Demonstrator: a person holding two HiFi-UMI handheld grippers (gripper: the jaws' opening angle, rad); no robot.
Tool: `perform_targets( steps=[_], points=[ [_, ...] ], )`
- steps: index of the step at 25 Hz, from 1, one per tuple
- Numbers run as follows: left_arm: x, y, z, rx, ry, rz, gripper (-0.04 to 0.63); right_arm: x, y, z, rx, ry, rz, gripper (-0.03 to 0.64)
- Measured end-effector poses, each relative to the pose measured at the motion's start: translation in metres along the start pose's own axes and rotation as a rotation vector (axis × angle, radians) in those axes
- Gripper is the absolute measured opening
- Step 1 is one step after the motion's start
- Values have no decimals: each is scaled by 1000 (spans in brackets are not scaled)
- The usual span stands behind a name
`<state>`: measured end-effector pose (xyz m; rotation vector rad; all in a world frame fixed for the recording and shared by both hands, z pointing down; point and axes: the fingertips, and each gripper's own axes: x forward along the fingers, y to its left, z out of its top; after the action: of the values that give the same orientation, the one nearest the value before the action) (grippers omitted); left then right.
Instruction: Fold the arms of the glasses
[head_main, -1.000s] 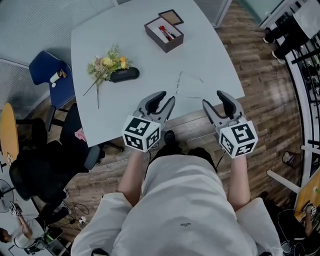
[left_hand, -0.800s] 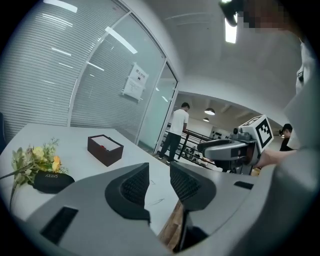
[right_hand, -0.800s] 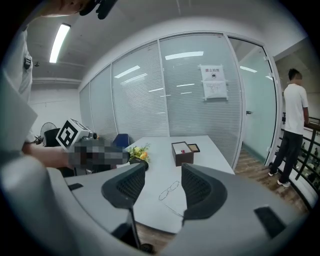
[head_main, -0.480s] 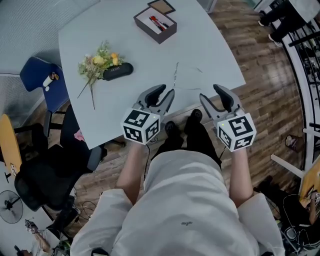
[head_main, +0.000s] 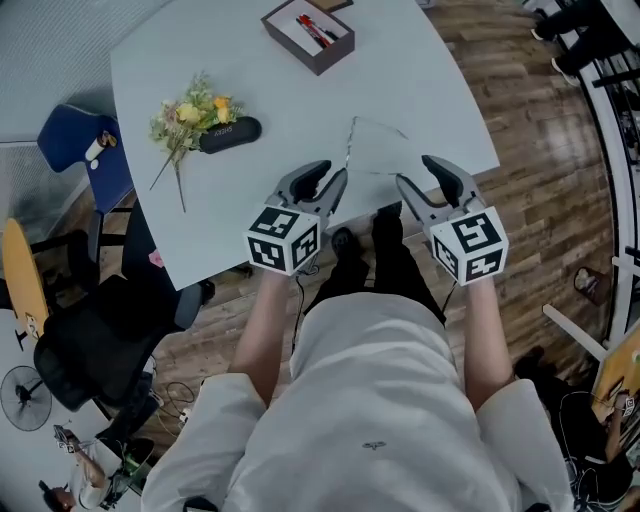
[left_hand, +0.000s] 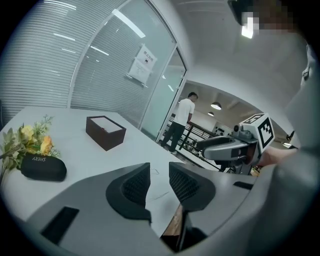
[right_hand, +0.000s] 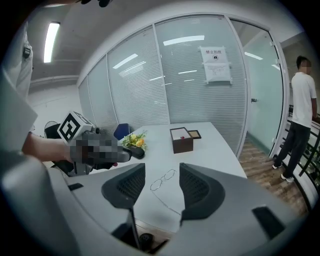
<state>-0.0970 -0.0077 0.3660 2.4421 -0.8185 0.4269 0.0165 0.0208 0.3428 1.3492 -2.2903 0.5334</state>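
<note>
Thin wire-framed glasses lie on the white table close to its near edge, arms spread out. In the right gripper view the glasses show between and beyond the jaws. My left gripper hovers at the table edge just left of them; its jaws are closing with nothing between them. One thin arm of the glasses shows past the left gripper. My right gripper stands open just right of the glasses, empty, and the right gripper points at them.
A bunch of flowers and a black case lie at the table's left. A brown box stands at the far side. A blue chair and a black office chair are left of the table. A person stands by the glass wall.
Both grippers have sunk and come forward, so their tips now reach over the table's near edge on either side of the glasses. The glasses have not moved.
</note>
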Motion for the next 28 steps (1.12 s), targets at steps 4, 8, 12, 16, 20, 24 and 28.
perform_targets(
  steps=[4, 8, 12, 16, 20, 24, 28],
  points=[
    [16, 10, -6, -28, 26, 33, 121, 16, -14, -7, -3, 31, 35, 212],
    [30, 21, -8, -58, 40, 68, 114, 33, -28, -14, -19, 64, 75, 207],
    [46, 28, -13, -81, 68, 100, 108, 48, -42, -20, -36, 97, 114, 201],
    [60, 39, -19, -104, 97, 137, 104, 63, -57, -28, -61, 131, 148, 193],
    [74, 47, -26, -127, 125, 177, 101, 76, -71, -38, -86, 169, 186, 184],
    [82, 53, -34, -147, 154, 211, 92, 88, -77, -48, -107, 195, 228, 169],
    [96, 55, -44, -136, 194, 233, 87, 96, -82, -57, -113, 219, 268, 161]
  ],
)
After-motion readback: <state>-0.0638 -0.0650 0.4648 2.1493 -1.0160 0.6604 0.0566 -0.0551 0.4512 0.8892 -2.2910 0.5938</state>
